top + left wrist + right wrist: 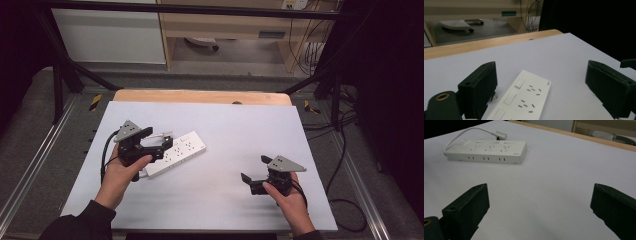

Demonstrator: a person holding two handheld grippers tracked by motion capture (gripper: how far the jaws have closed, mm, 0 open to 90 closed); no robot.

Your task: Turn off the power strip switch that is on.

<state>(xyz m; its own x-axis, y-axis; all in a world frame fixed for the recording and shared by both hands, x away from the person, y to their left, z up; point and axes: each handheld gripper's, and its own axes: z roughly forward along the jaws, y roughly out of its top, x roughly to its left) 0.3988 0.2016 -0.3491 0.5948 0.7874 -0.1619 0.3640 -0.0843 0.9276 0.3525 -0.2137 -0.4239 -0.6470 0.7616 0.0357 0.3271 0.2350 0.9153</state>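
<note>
Table [225, 130], white-topped with a wooden edge at 12 o'clock, carries a white power strip [176, 153] left of centre, lying flat, long axis toward 2 o'clock. Its cord and plug [500, 134] curl behind it. Left gripper [159, 139] straddles the strip's near end, jaws spread, touching nothing. Right gripper [254, 172] sits well apart at 4 o'clock, jaws spread, bare tabletop between it and the strip.

The high view looks down and forward over the table [225, 200]. Each gripper view sits low and close, sharing the power strip [524, 100].
</note>
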